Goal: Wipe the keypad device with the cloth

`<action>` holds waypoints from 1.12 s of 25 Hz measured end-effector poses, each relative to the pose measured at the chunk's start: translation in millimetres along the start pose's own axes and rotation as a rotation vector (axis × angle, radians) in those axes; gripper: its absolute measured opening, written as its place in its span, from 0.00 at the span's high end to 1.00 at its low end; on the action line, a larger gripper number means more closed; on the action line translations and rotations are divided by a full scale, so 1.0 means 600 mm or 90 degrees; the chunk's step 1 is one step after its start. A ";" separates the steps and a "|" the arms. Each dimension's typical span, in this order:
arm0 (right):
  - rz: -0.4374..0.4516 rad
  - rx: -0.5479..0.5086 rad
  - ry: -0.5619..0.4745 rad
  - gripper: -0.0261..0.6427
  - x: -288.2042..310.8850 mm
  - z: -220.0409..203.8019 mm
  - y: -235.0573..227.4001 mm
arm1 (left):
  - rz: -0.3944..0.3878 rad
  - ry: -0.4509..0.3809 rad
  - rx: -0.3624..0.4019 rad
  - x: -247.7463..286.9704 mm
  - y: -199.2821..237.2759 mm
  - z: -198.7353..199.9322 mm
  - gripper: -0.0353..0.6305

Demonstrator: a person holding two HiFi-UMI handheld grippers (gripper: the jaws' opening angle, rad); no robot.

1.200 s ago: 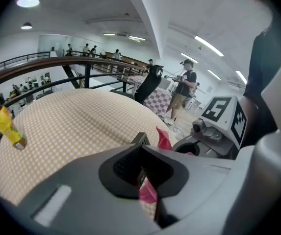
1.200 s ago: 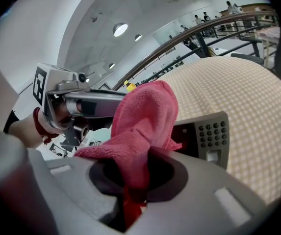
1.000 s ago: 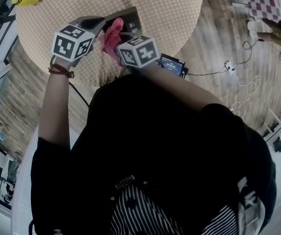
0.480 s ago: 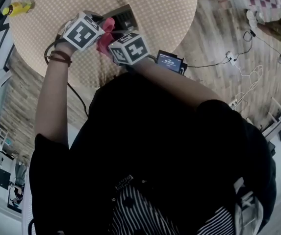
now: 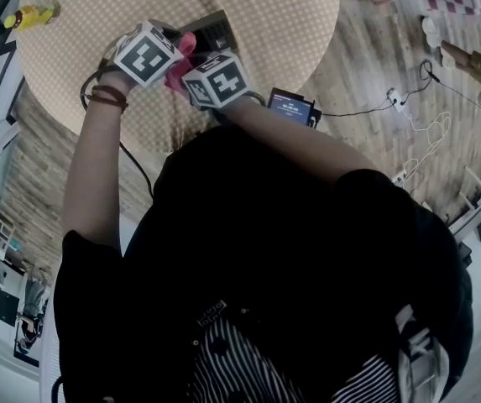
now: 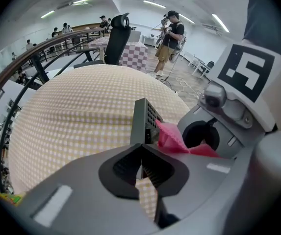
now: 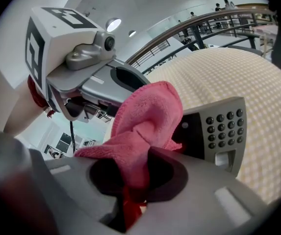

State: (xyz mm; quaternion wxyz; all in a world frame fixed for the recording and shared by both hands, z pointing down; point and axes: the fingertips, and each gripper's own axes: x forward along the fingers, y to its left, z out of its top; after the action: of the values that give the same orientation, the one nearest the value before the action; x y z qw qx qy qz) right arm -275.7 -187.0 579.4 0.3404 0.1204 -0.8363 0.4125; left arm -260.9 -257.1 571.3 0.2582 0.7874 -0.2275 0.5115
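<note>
The keypad device (image 7: 221, 131) is held upright over the checked counter (image 6: 76, 106). Its thin edge is clamped between the closed jaws of the left gripper (image 6: 141, 153), apparently so that the key face is steadied and presented for wiping. The pink cloth (image 7: 147, 114) is pinched in the jaws of the right gripper (image 7: 130, 182). Its free bunch is laid against the device's face, just beside the keys.

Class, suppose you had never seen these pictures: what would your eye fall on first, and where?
The pink cloth, bunched in the closed jaws of the right gripper, sits against the grey keypad device. The left gripper clamps that device's edge, over the round checked table.
</note>
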 end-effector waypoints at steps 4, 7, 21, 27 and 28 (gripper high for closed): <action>-0.005 0.007 -0.006 0.86 -0.003 0.018 0.004 | -0.012 0.002 -0.004 0.002 0.000 0.003 0.94; -0.033 0.011 -0.010 0.86 0.002 0.028 -0.009 | -0.019 -0.005 -0.015 0.001 0.004 0.002 0.94; -0.058 0.077 -0.022 0.86 0.016 0.021 -0.048 | -0.015 0.019 -0.017 0.008 0.004 0.005 0.94; -0.056 0.089 0.002 0.86 0.019 -0.013 -0.063 | -0.014 0.027 -0.035 0.009 0.002 0.004 0.94; -0.056 0.093 0.009 0.87 0.021 -0.022 -0.066 | -0.010 0.027 -0.037 0.010 0.001 0.003 0.94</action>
State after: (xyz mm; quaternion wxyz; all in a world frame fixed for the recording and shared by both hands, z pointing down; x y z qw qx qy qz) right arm -259.7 -200.6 617.7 0.3545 0.1787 -0.7956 0.4575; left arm -257.7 -259.4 576.3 0.2898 0.7702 -0.2301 0.5194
